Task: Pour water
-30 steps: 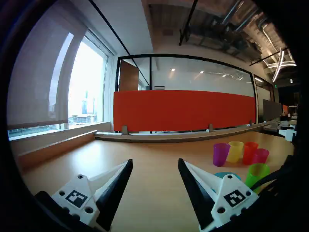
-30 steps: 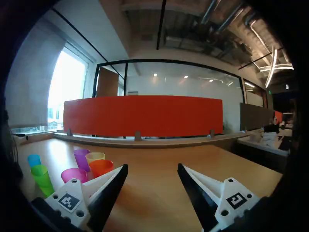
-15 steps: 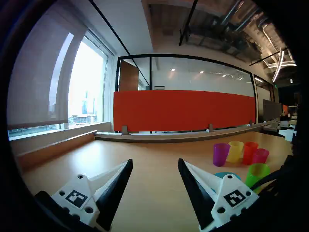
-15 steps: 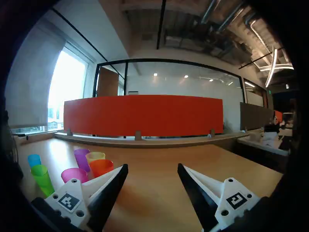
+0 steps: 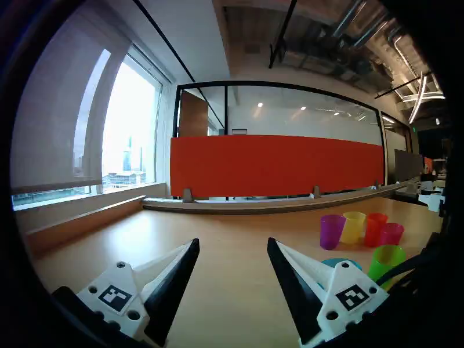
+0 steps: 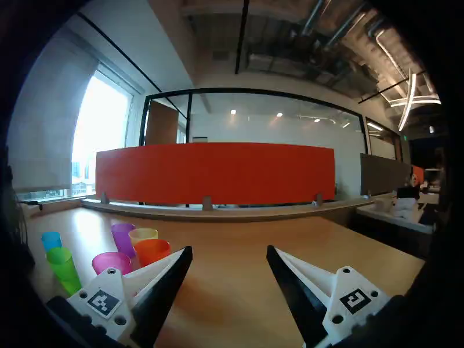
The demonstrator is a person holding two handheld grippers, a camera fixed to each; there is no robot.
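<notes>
Presently the left tongs (image 5: pixel 232 240) and right tongs (image 6: pixel 229 248) both gape released, gripping nothing, low over the wooden bench (image 5: pixel 232 284). Between them six plastic cups stand upright, clustered: purple cup (image 5: pixel 332 231), yellow cup (image 5: pixel 353 227), orange cup (image 5: pixel 376 228), pink cup (image 5: pixel 391 233), green cup (image 5: pixel 387 260), blue cup (image 6: pixel 51 240).

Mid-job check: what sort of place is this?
Likely an open-plan office: a long wooden desk with an orange divider panel, a glass-walled room behind it, and exposed ceiling pipes.
</notes>
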